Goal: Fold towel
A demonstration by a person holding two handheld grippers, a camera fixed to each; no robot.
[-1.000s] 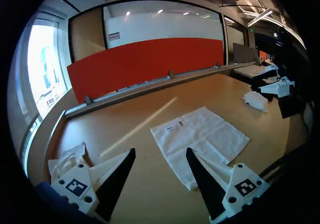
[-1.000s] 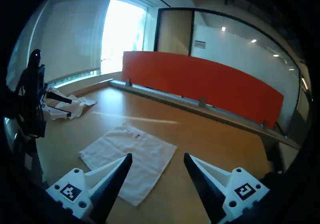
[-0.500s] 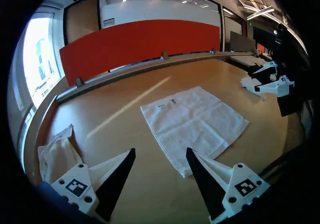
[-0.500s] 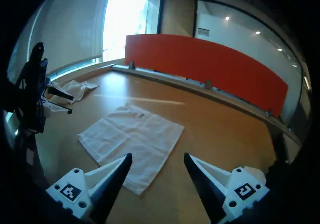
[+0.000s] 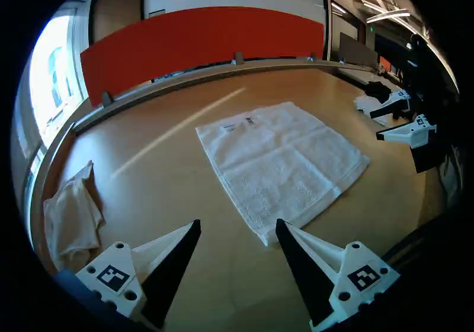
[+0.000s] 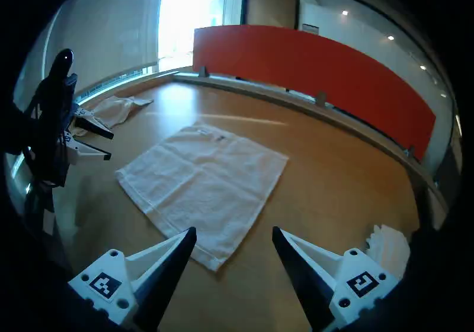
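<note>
A white towel [image 5: 278,154] lies spread flat on the wooden table, with a small label near its far edge. My left gripper [image 5: 237,243] hovers open above the table just short of the towel's near corner. In the right gripper view the same towel [image 6: 201,178] lies flat, and my right gripper [image 6: 234,249] hangs open above its near corner. The right gripper [image 5: 403,121] also shows at the right of the left gripper view. The left gripper [image 6: 89,139], open in a person's hand, shows at the left of the right gripper view.
A crumpled white cloth [image 5: 71,213] lies at the table's left end, seen too as cloth [image 6: 115,109]. Another white cloth [image 6: 388,246] sits at the right end, seen as cloth [image 5: 367,102]. A red divider panel [image 5: 201,41] runs along the table's far edge.
Both grippers have tilted down and moved closer to the towel, which now sits larger and nearer in each view. Both stay open. The towel has not moved.
</note>
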